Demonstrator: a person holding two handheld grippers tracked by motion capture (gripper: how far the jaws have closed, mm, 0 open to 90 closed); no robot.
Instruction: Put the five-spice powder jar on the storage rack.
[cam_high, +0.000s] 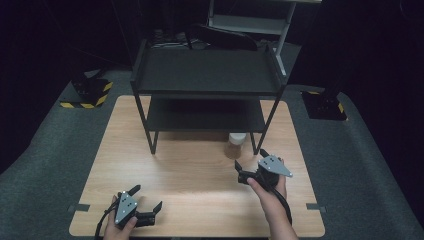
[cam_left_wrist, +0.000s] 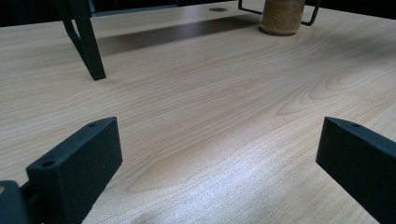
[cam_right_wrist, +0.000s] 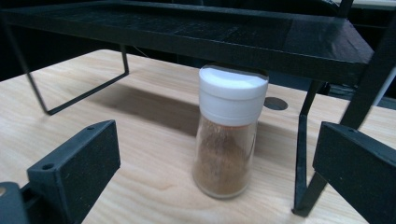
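Spice jar (cam_right_wrist: 229, 133) stands upright between the right gripper's (cam_right_wrist: 212, 158) spread jaws, white-capped in that gripper's view. Left gripper (cam_high: 147, 198), jaws apart, rests near the table (cam_high: 190, 170) edge in the high view.

The high view looks forward and down on the table (cam_high: 200, 170), with the black shelf rack (cam_high: 207, 75) at its far side. The left gripper view skims low toward the rack from afar. The right gripper view sits near it. All share the spice jar (cam_right_wrist: 229, 130).
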